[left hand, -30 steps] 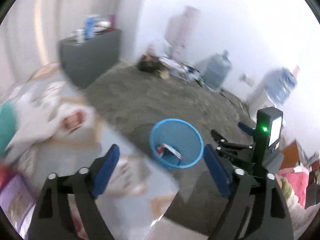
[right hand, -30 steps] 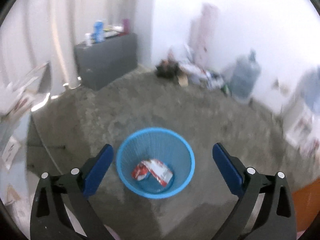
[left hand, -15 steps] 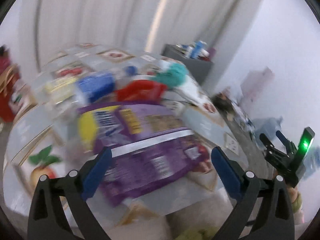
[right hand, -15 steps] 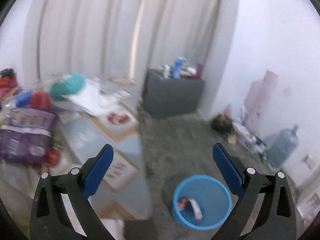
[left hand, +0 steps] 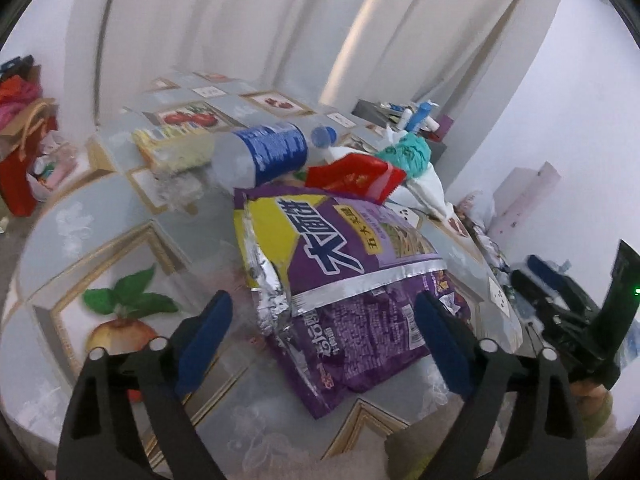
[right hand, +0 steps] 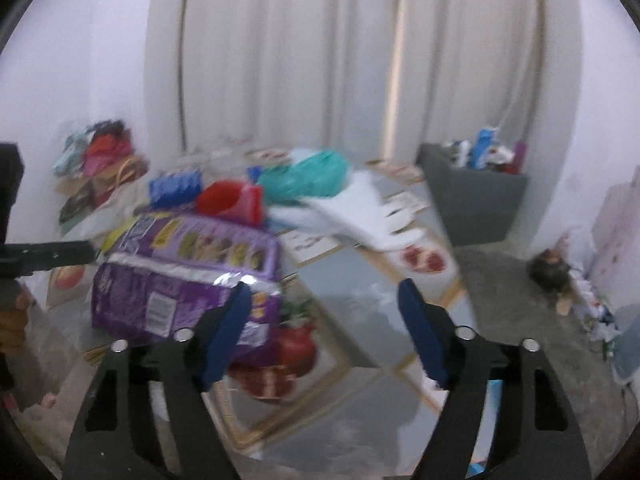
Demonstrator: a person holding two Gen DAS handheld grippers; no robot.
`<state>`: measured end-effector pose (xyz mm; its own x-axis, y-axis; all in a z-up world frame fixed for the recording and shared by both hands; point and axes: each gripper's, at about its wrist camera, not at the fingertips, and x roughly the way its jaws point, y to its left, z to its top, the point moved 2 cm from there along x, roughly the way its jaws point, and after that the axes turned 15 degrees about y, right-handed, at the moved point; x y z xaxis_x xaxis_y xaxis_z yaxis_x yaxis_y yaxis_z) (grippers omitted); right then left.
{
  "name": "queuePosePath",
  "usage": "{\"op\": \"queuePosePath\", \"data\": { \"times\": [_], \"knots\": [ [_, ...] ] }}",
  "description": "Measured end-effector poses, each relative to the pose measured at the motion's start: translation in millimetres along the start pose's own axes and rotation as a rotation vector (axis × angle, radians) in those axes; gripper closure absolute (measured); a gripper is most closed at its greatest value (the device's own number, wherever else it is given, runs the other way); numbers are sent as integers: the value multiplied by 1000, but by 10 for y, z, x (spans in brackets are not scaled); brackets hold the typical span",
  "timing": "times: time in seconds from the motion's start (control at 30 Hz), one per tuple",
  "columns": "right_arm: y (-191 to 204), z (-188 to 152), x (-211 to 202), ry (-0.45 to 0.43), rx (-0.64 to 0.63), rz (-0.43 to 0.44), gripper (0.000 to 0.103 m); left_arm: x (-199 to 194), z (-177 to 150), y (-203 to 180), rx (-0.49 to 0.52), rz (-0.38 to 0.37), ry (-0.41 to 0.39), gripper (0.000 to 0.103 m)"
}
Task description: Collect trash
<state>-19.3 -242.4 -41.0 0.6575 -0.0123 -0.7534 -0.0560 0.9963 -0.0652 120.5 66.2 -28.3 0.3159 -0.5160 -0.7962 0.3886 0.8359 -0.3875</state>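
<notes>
Both of my grippers have swung away from the blue bin on the floor, which was in front of me a second ago and is now out of both views, and they face the table (left hand: 100,216) again. So that drop is done, I judge, and the next piece of trash is up. Across the table's patterned cloth lies the remaining heap. Largest and nearest is the purple snack bag (left hand: 352,292), lying flat with its torn foil edge toward my left gripper (left hand: 324,332). Those jaws have just eased in a little but stand wide apart with nothing between the pads, framing the bag from above. My right gripper (right hand: 326,332) has just been narrowing; it is empty too, its left pad in front of the bag's near right corner. Farther off lie a plastic bottle (left hand: 260,156) on its side, a red packet (left hand: 356,176) against the bag's far edge, and a green plastic bag (left hand: 408,152) at the back right.
</notes>
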Motion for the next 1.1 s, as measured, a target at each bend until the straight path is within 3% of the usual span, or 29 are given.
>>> {"op": "queuePosePath", "data": {
  "times": [0.13, 0.37, 0.73, 1.1],
  "knots": [
    [192, 20, 174, 71, -18, 58, 57, 206, 60, 82, -28, -52, 54, 25],
    [316, -10, 429, 202, 0, 147, 81, 381, 115, 202, -85, -122, 97, 29],
    [358, -61, 519, 246, -4, 162, 83, 392, 102, 190, -91, -164, 99, 42],
    [399, -51, 521, 242, -2, 139, 84, 229, 93, 93, -55, -298, 36, 56]
  ]
}}
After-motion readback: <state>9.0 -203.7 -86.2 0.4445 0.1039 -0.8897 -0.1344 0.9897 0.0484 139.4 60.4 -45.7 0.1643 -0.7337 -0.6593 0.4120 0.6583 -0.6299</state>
